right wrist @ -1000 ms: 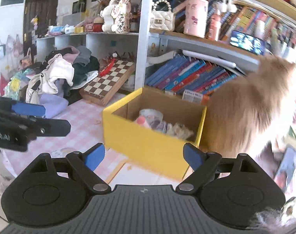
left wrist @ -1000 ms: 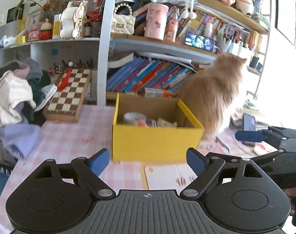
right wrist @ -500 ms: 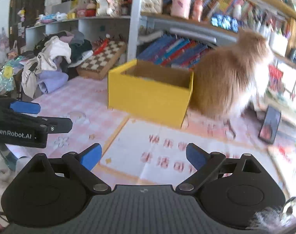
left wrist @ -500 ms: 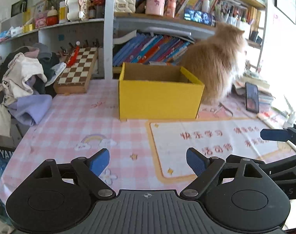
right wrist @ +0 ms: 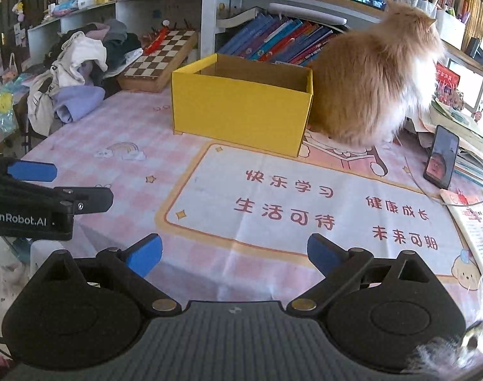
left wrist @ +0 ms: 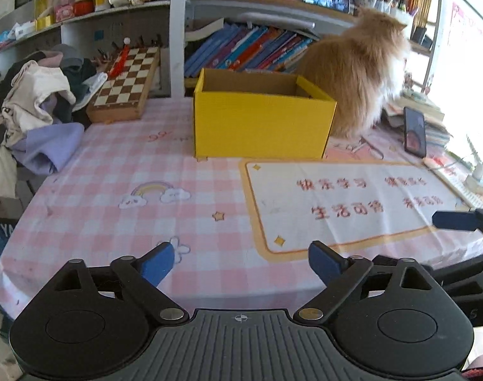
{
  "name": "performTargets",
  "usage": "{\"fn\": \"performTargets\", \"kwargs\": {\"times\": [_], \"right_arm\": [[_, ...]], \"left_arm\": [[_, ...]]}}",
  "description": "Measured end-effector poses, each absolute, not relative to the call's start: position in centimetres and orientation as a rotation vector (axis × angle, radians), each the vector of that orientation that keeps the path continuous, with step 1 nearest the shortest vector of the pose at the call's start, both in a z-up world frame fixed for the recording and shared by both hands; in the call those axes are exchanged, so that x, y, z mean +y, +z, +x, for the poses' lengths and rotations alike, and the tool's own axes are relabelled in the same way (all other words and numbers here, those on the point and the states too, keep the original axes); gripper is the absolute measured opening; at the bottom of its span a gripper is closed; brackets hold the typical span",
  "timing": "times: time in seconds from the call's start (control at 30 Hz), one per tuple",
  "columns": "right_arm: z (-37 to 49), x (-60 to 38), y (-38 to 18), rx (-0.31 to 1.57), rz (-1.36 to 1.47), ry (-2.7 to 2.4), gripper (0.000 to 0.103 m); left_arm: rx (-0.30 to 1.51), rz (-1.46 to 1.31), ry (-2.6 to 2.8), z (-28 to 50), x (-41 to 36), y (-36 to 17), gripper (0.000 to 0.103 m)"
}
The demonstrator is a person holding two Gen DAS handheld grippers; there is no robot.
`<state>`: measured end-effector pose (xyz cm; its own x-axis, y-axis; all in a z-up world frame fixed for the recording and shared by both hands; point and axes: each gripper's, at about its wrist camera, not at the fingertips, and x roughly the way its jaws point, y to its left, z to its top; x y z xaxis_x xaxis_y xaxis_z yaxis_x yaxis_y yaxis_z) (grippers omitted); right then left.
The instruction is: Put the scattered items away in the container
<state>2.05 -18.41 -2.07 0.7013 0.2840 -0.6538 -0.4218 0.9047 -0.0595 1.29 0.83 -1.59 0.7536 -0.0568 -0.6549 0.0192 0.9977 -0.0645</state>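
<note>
While both tools tilt down over the near edge of the pink checked tablecloth (left wrist: 108,171), I see my left gripper (left wrist: 240,262) with jaws opening and nothing between them. My right gripper (right wrist: 235,254) is likewise opening and empty. From each, the yellow cardboard box (left wrist: 260,123) stands well apart at about twelve o'clock, upright, open-topped. A fluffy orange cat (right wrist: 371,73) sits just beside its right wall, toward one o'clock.
</note>
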Motion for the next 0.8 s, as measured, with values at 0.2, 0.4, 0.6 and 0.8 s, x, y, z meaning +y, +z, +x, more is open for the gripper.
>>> {"fn": "performTargets", "kwargs": {"times": [0.2, 0.4, 0.6, 0.8], "right_arm": [[2.22, -18.19, -2.38, 0.712, -0.214, 0.399, 0.1], [2.06, -18.27, -2.35, 0.717, -0.213, 0.391, 0.1], [2.06, -18.53, -2.4, 0.727, -0.206, 0.376, 0.101], [1.96, -18.29, -2.39, 0.725, -0.217, 0.387, 0.101]], "left_arm": [[0.742, -0.05, -0.024, 1.2, 0.98, -1.9, 0.1], [0.741, -0.042, -0.022, 1.09, 0.87, -1.87, 0.102], [0.739, -0.035, -0.021, 1.05, 0.73, -1.82, 0.103], [0.736, -0.033, -0.021, 0.82, 0.71, -1.67, 0.103]]}}
